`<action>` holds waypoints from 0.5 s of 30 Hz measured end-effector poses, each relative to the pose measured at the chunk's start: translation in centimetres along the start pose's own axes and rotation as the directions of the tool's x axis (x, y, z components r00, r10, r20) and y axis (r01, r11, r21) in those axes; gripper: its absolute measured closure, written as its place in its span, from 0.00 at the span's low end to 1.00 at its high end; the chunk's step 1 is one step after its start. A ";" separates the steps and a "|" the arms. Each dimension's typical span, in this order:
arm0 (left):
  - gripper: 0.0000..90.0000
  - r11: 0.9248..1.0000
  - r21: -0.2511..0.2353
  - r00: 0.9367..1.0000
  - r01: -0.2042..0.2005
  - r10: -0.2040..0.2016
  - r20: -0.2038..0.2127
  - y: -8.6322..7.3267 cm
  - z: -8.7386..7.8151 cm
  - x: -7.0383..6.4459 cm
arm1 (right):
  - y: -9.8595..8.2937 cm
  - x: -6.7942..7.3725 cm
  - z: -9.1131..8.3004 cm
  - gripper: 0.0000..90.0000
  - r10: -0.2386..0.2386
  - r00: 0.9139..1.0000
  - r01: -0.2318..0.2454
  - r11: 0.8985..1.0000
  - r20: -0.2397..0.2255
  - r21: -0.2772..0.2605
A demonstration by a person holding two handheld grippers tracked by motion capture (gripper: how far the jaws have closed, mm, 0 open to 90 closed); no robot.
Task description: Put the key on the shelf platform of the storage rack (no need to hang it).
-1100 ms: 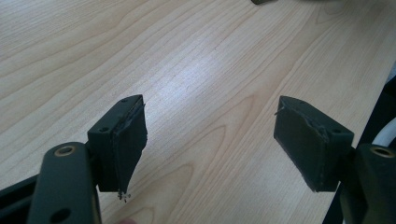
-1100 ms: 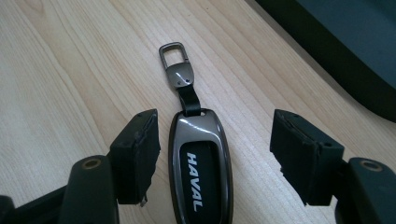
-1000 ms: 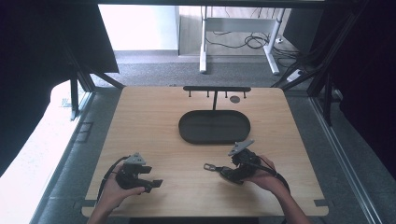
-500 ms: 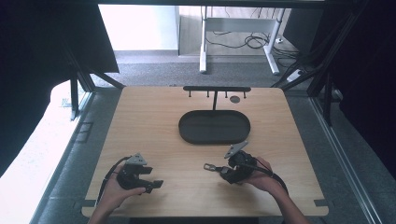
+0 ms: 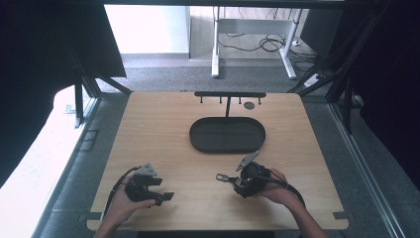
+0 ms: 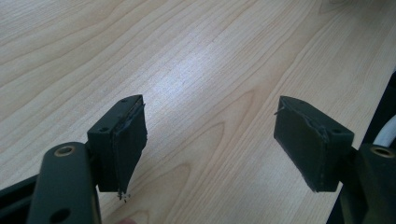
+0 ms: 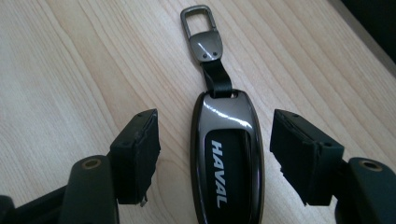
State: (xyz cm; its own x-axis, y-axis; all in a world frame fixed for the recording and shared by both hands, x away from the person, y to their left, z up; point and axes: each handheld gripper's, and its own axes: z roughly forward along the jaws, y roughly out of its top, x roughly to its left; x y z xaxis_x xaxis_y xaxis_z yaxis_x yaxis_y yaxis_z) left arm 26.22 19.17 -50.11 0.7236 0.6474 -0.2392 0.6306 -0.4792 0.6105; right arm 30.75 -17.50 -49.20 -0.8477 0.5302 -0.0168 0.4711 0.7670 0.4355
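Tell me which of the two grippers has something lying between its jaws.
The right gripper: a HAVAL key fob lies on the table between its open jaws, untouched. The left gripper has bare wood between its open jaws.

R gripper point(image 5: 233, 178) w/ its hand has drawn back slightly toward table's near edge since 1 s ago, jaws apart either side of key fob point(image 7: 227, 161).

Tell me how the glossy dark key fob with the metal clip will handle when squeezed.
The glossy dark key fob looks smooth, so probably slippery between the right gripper jaws. Its clip hangs on a short strap, so likely to dangle. It lies flat; rolling seems unlikely.
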 end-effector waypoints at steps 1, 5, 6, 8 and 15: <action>0.29 1.000 0.002 1.000 -0.002 0.002 0.000 0.0 0.0 0.0 | -0.1 0.0 0.0 0.37 -0.002 1.000 0.002 1.000 0.000 0.004; 0.29 1.000 0.009 1.000 -0.004 0.004 0.003 0.0 0.2 0.0 | -0.1 0.0 0.1 0.37 -0.004 1.000 0.004 1.000 0.003 0.015; 0.29 1.000 0.010 1.000 -0.004 0.004 0.001 0.0 0.3 -0.1 | -0.1 0.0 0.2 0.37 -0.005 1.000 0.005 1.000 0.005 0.018; 0.29 1.000 0.014 1.000 -0.002 0.002 0.001 0.0 0.3 -0.1 | -0.1 0.0 0.2 0.37 -0.007 1.000 0.006 1.000 0.007 0.020; 0.29 1.000 0.025 1.000 -0.001 0.001 0.008 0.0 0.8 -0.2 | 0.1 0.3 0.8 0.37 -0.023 1.000 0.022 0.999 0.015 0.042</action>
State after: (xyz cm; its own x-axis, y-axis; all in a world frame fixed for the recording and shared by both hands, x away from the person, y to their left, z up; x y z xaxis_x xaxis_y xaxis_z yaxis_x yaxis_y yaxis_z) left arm 26.31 18.61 -50.69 0.7264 0.6424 -0.2443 0.6365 -0.4946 0.5918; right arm 30.74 -17.02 -49.90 -0.8544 0.5181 -0.0399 0.4623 0.7929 0.3970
